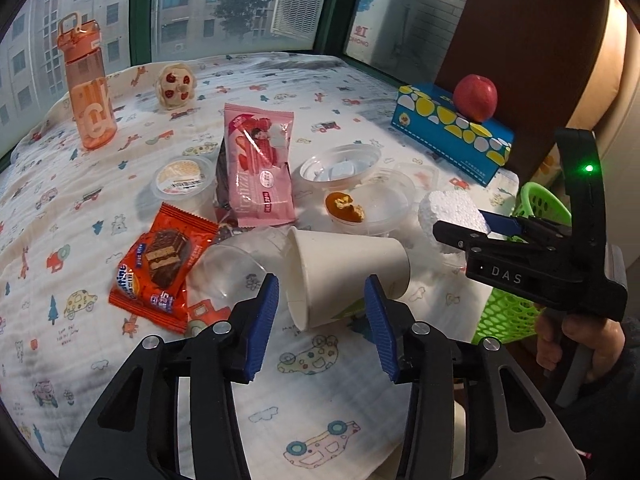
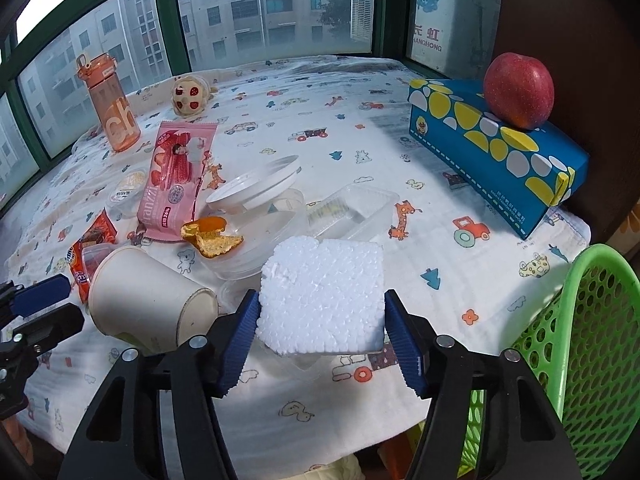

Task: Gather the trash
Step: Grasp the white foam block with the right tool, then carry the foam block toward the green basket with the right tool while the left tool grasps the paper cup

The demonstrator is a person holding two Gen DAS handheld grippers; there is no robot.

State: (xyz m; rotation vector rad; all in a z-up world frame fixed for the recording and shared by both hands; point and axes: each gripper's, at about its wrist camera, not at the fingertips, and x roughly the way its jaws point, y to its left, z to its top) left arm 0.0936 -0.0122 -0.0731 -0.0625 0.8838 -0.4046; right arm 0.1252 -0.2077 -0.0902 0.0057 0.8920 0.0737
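Observation:
A white paper cup (image 1: pixel 344 276) lies on its side on the patterned cloth, rim toward me. My left gripper (image 1: pixel 322 316) straddles its rim end, open, with a small gap at the left pad (image 1: pixel 266 312). From the right wrist view the cup (image 2: pixel 140 300) sits just left of my right gripper (image 2: pixel 320 332), which is shut on a white foam block (image 2: pixel 324 296), both blue pads pressing its sides. In the left wrist view that foam block (image 1: pixel 448 212) shows at the right gripper's (image 1: pixel 480 224) tip.
A green mesh basket (image 2: pixel 592 340) stands off the table's right edge. Around the cup lie an orange snack wrapper (image 1: pixel 160 272), a pink wrapper (image 1: pixel 258 168), clear plastic containers with orange peel (image 1: pixel 344 206) and a clear cup (image 1: pixel 232 268). Farther back stand an orange bottle (image 1: pixel 86 88) and a tissue box (image 1: pixel 452 136) bearing an apple (image 1: pixel 475 97).

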